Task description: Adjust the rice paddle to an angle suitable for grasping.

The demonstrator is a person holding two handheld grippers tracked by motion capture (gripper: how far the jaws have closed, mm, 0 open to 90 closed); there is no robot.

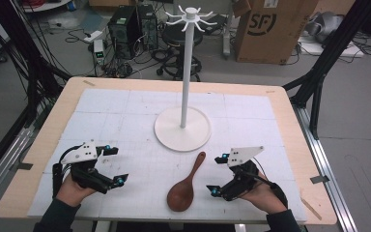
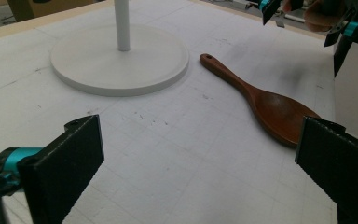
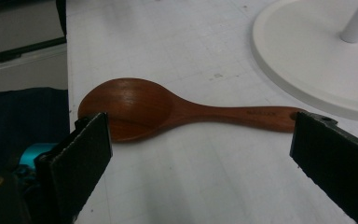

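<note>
White gridded table, wooden spoon between wide-open left tool and wide-open right tool, spoon tips hidden behind jaws.

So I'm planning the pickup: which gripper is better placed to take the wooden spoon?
Probably the right gripper: open, and the wooden spoon lies between its jaws. The left gripper sits farther off.

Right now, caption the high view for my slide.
Open left gripper and right gripper flank a wooden spoon before a white stand.
</note>
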